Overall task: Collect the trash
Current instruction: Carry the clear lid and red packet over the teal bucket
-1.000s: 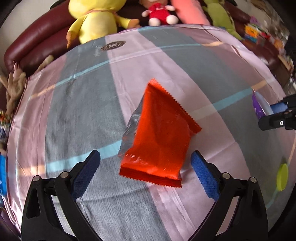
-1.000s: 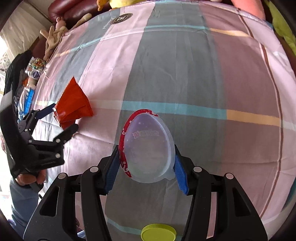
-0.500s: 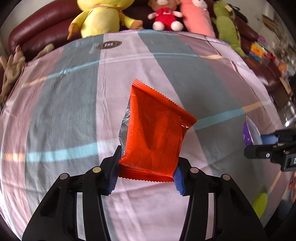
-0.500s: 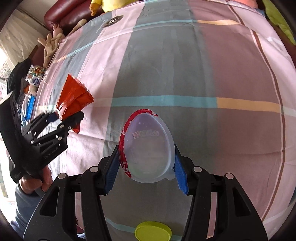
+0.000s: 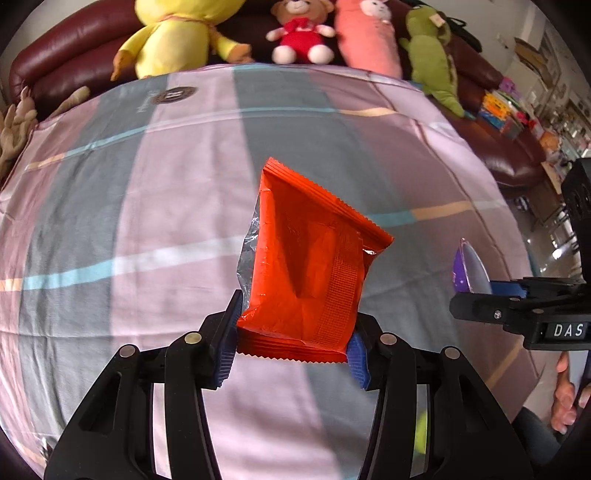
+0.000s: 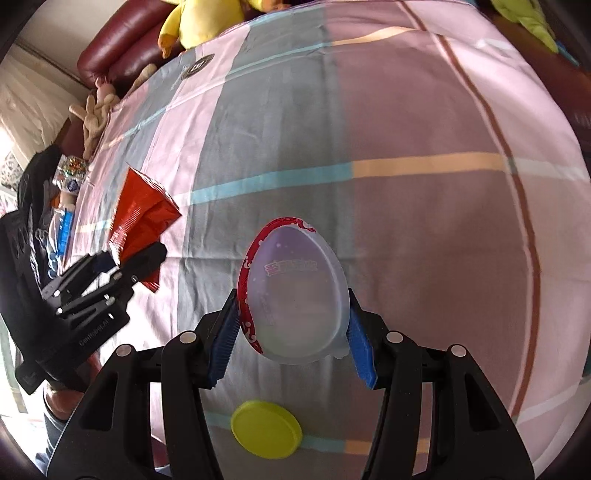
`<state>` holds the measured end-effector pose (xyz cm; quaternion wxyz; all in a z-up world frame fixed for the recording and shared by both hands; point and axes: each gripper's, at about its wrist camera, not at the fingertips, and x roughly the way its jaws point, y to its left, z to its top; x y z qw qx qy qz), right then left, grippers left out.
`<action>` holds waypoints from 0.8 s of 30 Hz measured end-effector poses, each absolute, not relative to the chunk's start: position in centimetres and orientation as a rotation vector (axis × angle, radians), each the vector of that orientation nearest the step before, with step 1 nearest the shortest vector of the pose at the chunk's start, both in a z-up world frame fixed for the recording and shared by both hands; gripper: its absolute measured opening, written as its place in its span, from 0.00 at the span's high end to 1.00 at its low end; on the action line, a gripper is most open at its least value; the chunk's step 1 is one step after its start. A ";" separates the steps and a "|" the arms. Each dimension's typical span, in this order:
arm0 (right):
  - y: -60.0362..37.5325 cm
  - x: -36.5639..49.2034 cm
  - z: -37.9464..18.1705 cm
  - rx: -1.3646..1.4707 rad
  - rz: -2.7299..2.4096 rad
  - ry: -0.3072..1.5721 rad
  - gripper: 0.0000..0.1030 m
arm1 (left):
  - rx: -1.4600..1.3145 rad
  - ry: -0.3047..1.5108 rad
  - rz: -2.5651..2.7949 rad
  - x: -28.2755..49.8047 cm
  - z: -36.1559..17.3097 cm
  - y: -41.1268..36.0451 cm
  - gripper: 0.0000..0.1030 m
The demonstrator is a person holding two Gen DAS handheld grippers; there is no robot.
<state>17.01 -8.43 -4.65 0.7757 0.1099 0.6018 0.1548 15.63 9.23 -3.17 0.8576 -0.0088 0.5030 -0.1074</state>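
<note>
Left hand-held gripper (image 5: 291, 347) is clenched on a red wrapper (image 5: 310, 273); a clear cup (image 6: 295, 295) is clamped by the right hand-held gripper (image 6: 293, 339) above the worktop (image 6: 424, 206).

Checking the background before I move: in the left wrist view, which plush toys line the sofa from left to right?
Yellow duck plush → teddy bear in red → pink plush → green plush.
</note>
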 end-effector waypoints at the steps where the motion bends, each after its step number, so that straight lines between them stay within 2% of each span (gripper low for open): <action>1: -9.1 16.7 -4.5 0.246 0.331 1.296 0.50 | -0.017 1.057 -0.234 15.5 -3.1 8.5 0.51; 24: -28.7 9.6 -1.7 0.479 0.141 1.128 0.50 | 0.143 1.033 -0.452 11.9 -0.8 -10.8 0.51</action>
